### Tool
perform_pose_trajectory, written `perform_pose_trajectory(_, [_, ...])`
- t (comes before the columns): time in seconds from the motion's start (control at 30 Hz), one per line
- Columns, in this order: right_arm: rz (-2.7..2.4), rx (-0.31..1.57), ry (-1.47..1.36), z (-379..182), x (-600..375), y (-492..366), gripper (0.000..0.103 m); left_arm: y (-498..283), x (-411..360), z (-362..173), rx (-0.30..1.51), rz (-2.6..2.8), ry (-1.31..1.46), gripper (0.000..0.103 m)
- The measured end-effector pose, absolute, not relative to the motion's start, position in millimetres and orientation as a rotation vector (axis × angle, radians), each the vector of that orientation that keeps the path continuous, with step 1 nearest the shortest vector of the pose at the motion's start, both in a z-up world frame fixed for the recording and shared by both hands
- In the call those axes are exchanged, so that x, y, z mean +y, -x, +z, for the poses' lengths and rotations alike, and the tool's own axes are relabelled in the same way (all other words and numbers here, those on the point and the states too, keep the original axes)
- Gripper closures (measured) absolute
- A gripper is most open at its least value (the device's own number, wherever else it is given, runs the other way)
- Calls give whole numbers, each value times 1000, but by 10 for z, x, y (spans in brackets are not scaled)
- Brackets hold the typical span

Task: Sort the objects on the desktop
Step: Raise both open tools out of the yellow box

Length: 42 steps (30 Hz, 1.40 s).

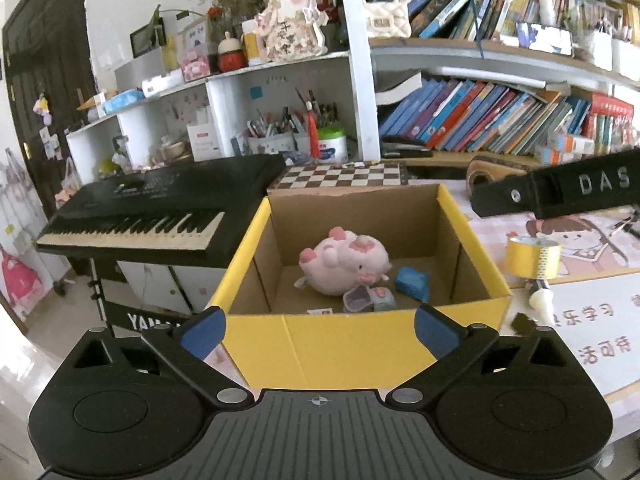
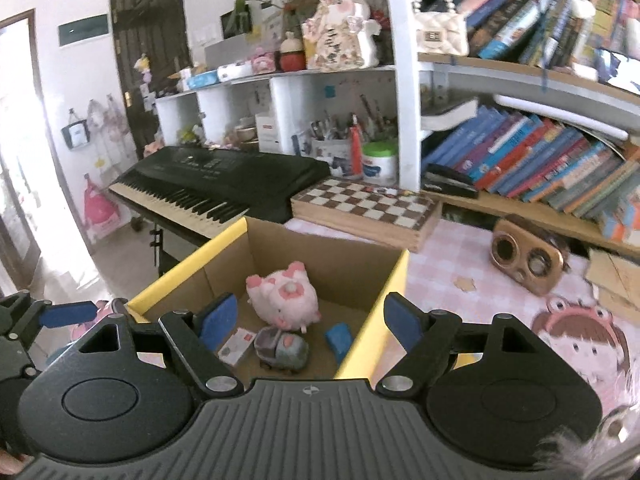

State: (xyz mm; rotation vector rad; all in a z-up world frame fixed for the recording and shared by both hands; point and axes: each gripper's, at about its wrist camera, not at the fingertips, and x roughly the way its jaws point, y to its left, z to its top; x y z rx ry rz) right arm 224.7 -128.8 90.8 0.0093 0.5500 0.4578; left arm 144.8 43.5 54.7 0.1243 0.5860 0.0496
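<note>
An open cardboard box (image 1: 340, 344) with yellow outer walls stands at the desk's left end. Inside it lie a pink plush pig (image 1: 344, 264), a small grey toy car (image 1: 370, 298), a crumpled blue item (image 1: 412, 282) and a small card (image 2: 236, 344). My left gripper (image 1: 318, 330) hangs open just before the box's near wall, with nothing between its blue pads. My right gripper (image 2: 311, 320) is open and empty above the box's near right corner (image 2: 188, 264), over the pig (image 2: 286, 300) and the car (image 2: 280, 346). A yellow tape roll (image 1: 532, 258) sits on the desk right of the box.
A black keyboard (image 2: 224, 180) stands left of the desk, and a chessboard case (image 2: 368, 204) lies behind the box. A wooden speaker (image 2: 528, 260) sits at the right on the pink mat. Shelves of books and pen pots line the back. The right gripper's black casing (image 1: 560, 194) crosses the left wrist view at upper right.
</note>
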Motion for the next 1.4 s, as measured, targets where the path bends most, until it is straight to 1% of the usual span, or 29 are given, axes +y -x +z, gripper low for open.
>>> perform_pose_trajectory(0.23, [373, 540, -39, 810, -1392, -1815, 24, -1124, 453, 525, 562, 41, -76, 1])
perform_pose_trajectory(0.37, [323, 528, -38, 733, -1426, -1567, 24, -977, 465, 450, 584, 23, -43, 1])
perform_pose_trajectory(0.77, [218, 510, -28, 548, -1485, -1026, 23, -567, 479, 358, 568, 38, -29, 1])
perform_pose_trajectory(0.97, [173, 514, -20, 435, -1441, -792, 23, -427, 468, 320, 545, 24, -41, 1])
perform_pose_trajectory(1.4, [123, 542, 22, 217, -1331, -419, 20, -245, 465, 221, 559, 45, -17, 1])
